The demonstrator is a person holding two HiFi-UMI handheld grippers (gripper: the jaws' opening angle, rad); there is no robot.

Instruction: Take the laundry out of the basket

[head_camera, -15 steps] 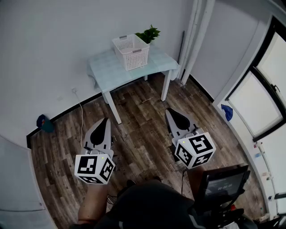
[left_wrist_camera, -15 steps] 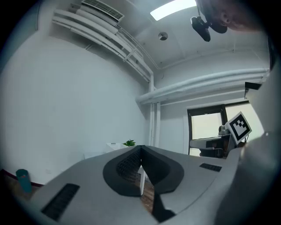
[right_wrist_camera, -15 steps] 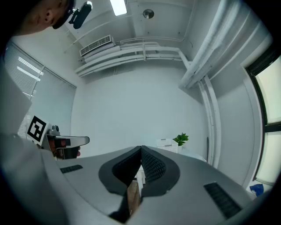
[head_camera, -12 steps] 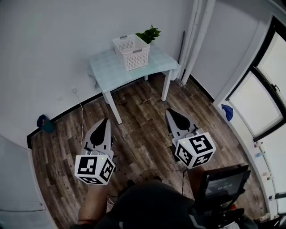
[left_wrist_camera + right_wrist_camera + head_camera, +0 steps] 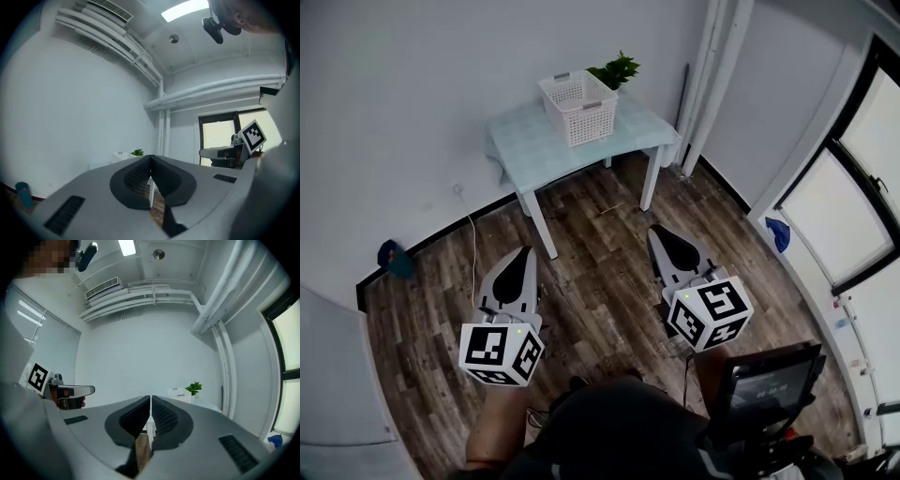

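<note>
White slatted plastic basket [image 5: 578, 108], upright on a small table [image 5: 530, 150], straight ahead of and well apart from the left gripper [image 5: 521, 253] and right gripper [image 5: 657, 232]. Contents not visible.

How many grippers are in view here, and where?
2. The left gripper is lower left above the wood floor, the right gripper lower right; both shut, empty, aimed toward the table holding the basket. None seems hidden.

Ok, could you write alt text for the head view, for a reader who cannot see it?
A person holds the left gripper and right gripper, both closed and empty, over a wooden floor, facing a table with a white basket and a plant.
</note>
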